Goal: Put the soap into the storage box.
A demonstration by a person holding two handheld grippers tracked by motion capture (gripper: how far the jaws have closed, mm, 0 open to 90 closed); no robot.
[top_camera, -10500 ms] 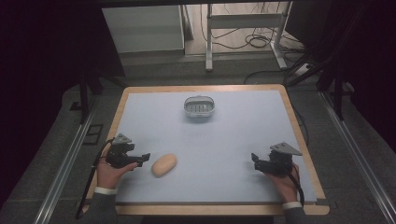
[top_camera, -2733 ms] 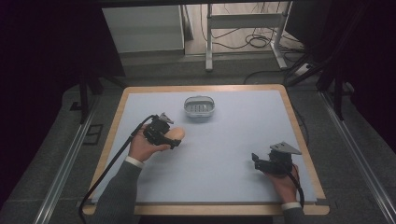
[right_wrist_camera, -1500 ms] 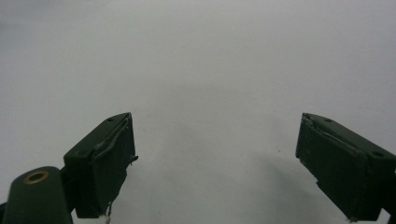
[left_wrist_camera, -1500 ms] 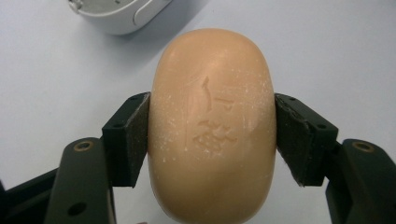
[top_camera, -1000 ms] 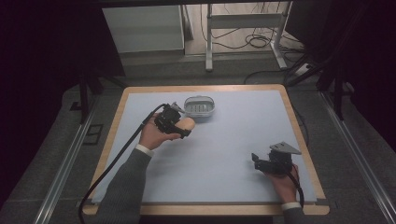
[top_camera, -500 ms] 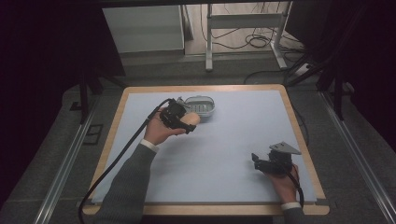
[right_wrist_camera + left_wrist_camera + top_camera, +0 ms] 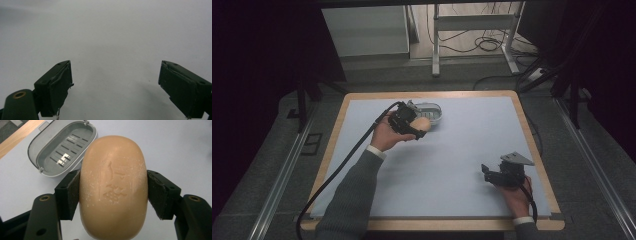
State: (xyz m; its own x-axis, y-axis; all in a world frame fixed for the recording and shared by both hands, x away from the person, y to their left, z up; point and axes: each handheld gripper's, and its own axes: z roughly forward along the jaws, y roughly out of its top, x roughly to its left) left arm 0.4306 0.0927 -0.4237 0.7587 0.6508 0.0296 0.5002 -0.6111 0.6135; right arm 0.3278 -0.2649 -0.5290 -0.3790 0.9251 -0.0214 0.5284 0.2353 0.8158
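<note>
A tan oval bar of soap (image 7: pixel 113 187) with stamped characters sits clamped between the jaws of my left gripper (image 7: pixel 113 192), held above the table. In the high view the soap (image 7: pixel 422 123) and left gripper (image 7: pixel 412 125) hover at the near edge of the grey slotted soap dish (image 7: pixel 432 110) at the table's far middle. The left gripper view has that dish (image 7: pixel 62 147) just beyond the soap, up and to the left. My right gripper (image 7: pixel 486 172) rests near the table's front right, and the right gripper (image 7: pixel 115 87) has wide-apart jaws with nothing between them.
The pale blue mat (image 7: pixel 462 150) covers the table inside a wooden border (image 7: pixel 537 150). A black cable (image 7: pixel 337 175) trails from the left gripper along the sleeve to the front left edge. Table legs and cables stand on the floor beyond the far edge.
My left gripper took the soap from the front left of the mat and carried it forward and right to the near edge of the dish. The right gripper has stayed put.
</note>
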